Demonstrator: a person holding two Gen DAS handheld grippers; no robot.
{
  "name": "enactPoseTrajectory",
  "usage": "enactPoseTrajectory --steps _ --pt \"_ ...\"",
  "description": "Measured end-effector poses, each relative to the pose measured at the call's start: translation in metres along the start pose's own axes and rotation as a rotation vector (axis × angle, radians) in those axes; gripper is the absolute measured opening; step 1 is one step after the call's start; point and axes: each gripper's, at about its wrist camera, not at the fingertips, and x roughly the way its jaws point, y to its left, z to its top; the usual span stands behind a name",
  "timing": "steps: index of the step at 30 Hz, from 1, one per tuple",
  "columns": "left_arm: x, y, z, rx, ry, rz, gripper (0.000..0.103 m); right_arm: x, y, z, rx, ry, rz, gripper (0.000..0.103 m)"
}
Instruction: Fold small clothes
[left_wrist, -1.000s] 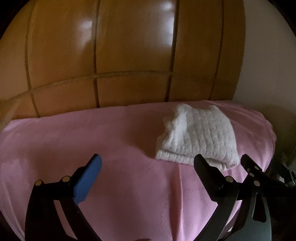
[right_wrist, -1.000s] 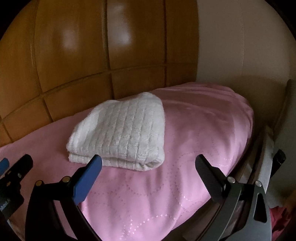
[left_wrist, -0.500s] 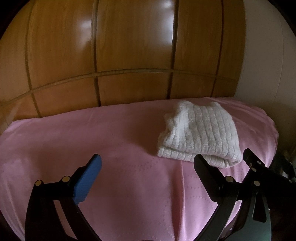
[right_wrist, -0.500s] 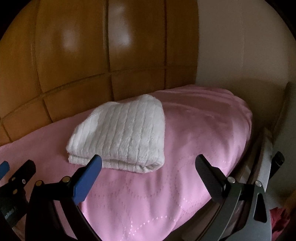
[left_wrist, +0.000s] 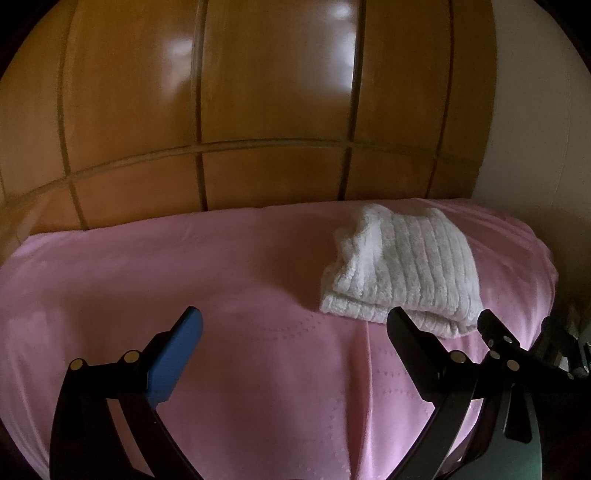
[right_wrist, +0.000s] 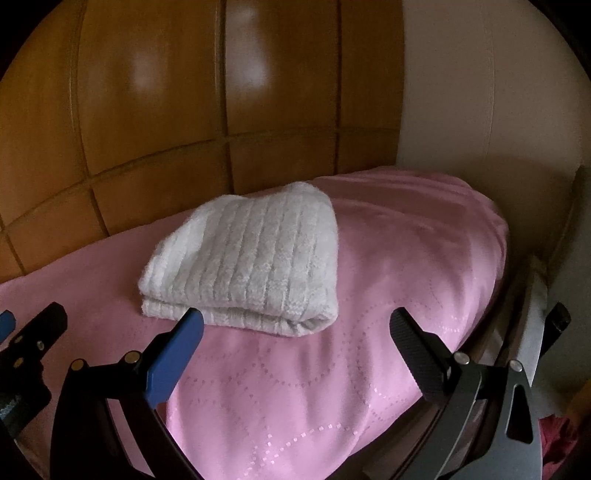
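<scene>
A glossy wooden headboard (left_wrist: 280, 110) of grooved panels is seen rising behind a pink quilted bedcover (left_wrist: 184, 280), against which everything else is placed. On the bedcover, toward its right end and close to the headboard, a white ribbed garment (right_wrist: 243, 258) is laid, folded into a compact rectangle (its layered edge faces the cameras). Nearer than the garment, the left gripper (left_wrist: 293, 334) is held above the pink cloth with jaws spread wide, nothing between them. The right gripper (right_wrist: 295, 332) is likewise held spread and empty, just short of the garment's folded edge
</scene>
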Motion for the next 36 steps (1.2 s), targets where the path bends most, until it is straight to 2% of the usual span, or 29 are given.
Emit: enactPoseTrajectory --steps 36 --pt "-0.0048 0.0012 -0.0043 0.014 0.0 0.02 0.099 -0.0004 0.0081 -0.0047 -0.002 0.008 0.008 0.101"
